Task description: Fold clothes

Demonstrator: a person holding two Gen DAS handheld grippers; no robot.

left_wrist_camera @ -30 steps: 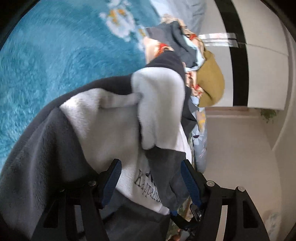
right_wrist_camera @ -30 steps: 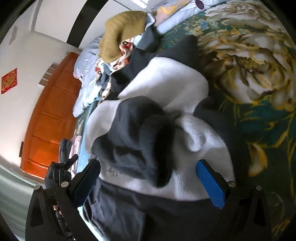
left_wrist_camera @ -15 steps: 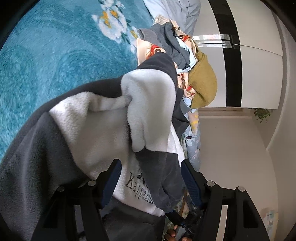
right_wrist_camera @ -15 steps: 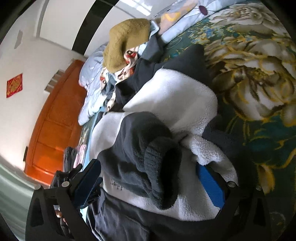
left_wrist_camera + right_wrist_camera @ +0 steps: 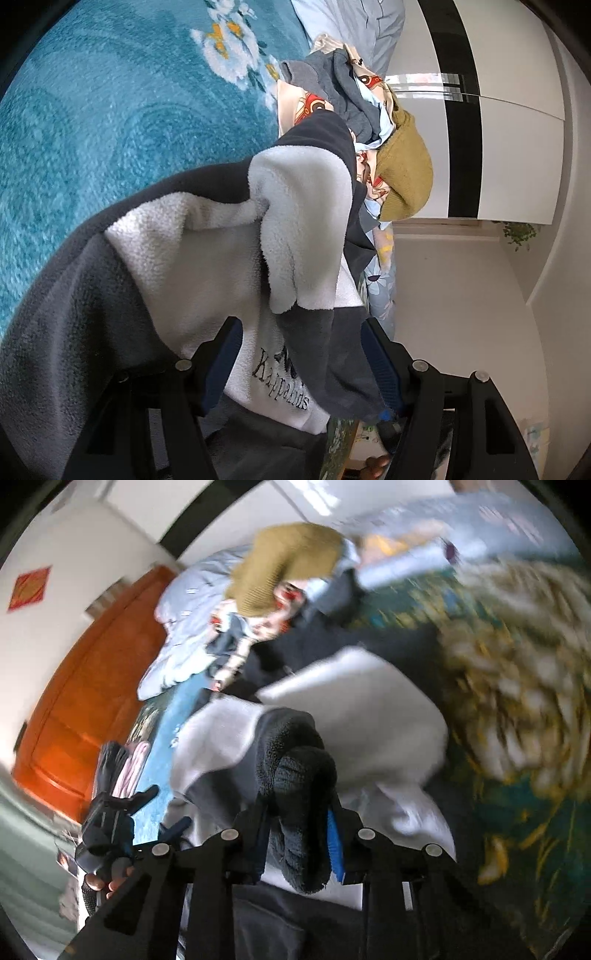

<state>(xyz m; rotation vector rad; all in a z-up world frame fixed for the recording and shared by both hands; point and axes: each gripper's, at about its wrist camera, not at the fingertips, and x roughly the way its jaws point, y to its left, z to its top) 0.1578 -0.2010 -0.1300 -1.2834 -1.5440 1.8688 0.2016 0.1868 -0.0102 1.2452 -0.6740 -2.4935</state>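
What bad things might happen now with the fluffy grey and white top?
1. The right gripper is closing on only the dark cuff, so the heavy fleece top may slip out when lifted.
2. The left gripper has fabric between open jaws; that side may sag and spoil the fold.
3. The clothes pile lies close and might get dragged.
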